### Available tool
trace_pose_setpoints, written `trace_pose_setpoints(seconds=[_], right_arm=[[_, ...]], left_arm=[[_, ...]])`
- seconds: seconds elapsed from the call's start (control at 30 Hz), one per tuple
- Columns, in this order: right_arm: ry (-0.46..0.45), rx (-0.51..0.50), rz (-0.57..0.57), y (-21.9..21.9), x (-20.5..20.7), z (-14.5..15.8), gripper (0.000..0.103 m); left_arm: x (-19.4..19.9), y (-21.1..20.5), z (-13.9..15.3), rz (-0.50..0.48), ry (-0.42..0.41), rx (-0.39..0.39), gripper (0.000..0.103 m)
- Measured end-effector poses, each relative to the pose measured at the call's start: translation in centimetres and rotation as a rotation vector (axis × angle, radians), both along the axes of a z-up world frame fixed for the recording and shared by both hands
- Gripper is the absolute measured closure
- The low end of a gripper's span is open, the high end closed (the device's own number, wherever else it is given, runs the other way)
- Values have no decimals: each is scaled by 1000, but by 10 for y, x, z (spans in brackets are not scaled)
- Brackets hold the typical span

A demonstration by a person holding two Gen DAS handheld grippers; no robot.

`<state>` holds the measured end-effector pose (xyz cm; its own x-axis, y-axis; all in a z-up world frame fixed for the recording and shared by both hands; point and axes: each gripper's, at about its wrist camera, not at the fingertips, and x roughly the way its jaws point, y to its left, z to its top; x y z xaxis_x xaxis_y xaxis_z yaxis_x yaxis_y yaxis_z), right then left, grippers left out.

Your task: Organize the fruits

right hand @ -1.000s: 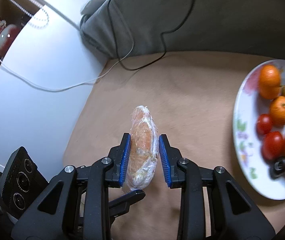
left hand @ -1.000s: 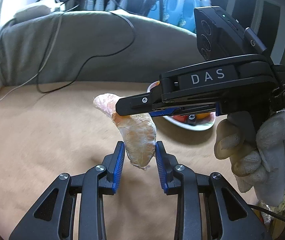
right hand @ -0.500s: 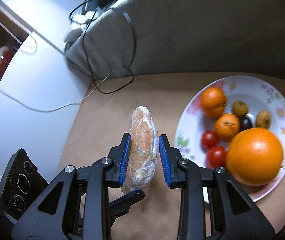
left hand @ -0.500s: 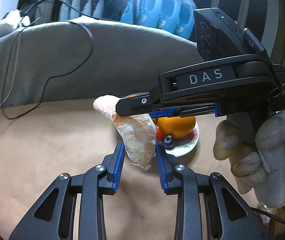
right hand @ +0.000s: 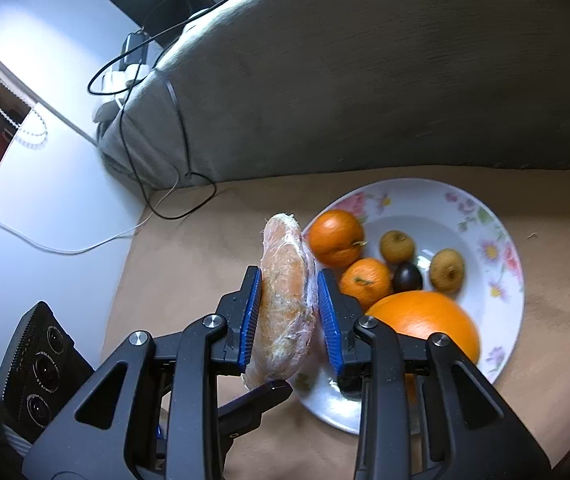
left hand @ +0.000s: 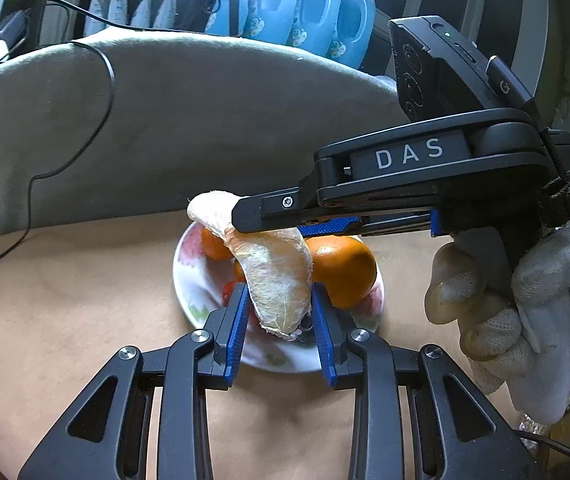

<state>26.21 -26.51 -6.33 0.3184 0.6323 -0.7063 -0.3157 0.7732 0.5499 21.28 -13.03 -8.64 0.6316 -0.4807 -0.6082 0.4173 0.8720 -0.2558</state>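
Note:
A plastic-wrapped pale orange fruit wedge (left hand: pixel 277 280) is held in the air by both grippers. My left gripper (left hand: pixel 279 320) is shut on its lower end. My right gripper (right hand: pixel 289 312) is shut on the same wrapped wedge (right hand: pixel 287 300), and reaches in from the right in the left wrist view (left hand: pixel 269 216). Below the wedge a flowered white plate (right hand: pixel 493 280) holds a big orange (right hand: pixel 425 320), small tangerines (right hand: pixel 335 236), brown fruits (right hand: pixel 447 270), a dark fruit (right hand: pixel 407 276). The plate (left hand: pixel 193 272) and orange (left hand: pixel 345 268) also show in the left wrist view.
The plate sits on a tan cloth surface (left hand: pixel 65 300). A grey cushion (left hand: pixel 165 120) with black cables (right hand: pixel 153 184) lies behind it. Blue detergent bottles (left hand: pixel 313 12) stand at the back. A white cabinet (right hand: pixel 45 160) is to the left.
Both grippers carried the wrapped wedge sideways over the cloth; the plate of fruit has come from the right edge to right under the wedge.

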Motion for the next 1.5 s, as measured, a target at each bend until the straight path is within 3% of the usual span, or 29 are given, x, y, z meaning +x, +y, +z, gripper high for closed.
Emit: trace_pose_setpoints(seconds=[0.2,0.23,0.27,0.3,0.33,0.37,0.8,1.03,1.23,1.5], right_arm=[[-14,-50,-44,-9,3,-2,72],[-21,-55,-49,-11,3,-1,71],[-27,-57,-56,-13,2,-1,62],[-34,-60,-66,-16,1,0,54],[-44,-63,-78,-21,0,1,39],[-53,-65,-89,-23,-1,2,32],[-103,-82,-136,-43,-14,15,31],[-173,-131,-142,-48,-35,26,22],[-245,-176,-160,-52,-59,40,14],[-334,-285,-213,-54,-95,51,12]], left_arm=[[-2,-2,-4,1,2,3,72],[-1,-1,-4,9,3,2,62],[-1,0,-4,9,5,-5,50],[-2,1,-3,14,2,-10,47],[-3,2,-2,18,-4,-11,47],[-5,3,-2,17,-6,-8,47],[-15,3,6,4,-14,3,46],[-23,9,14,16,-19,-3,35],[-37,19,21,30,-16,0,33],[-57,34,31,63,-20,29,30]])
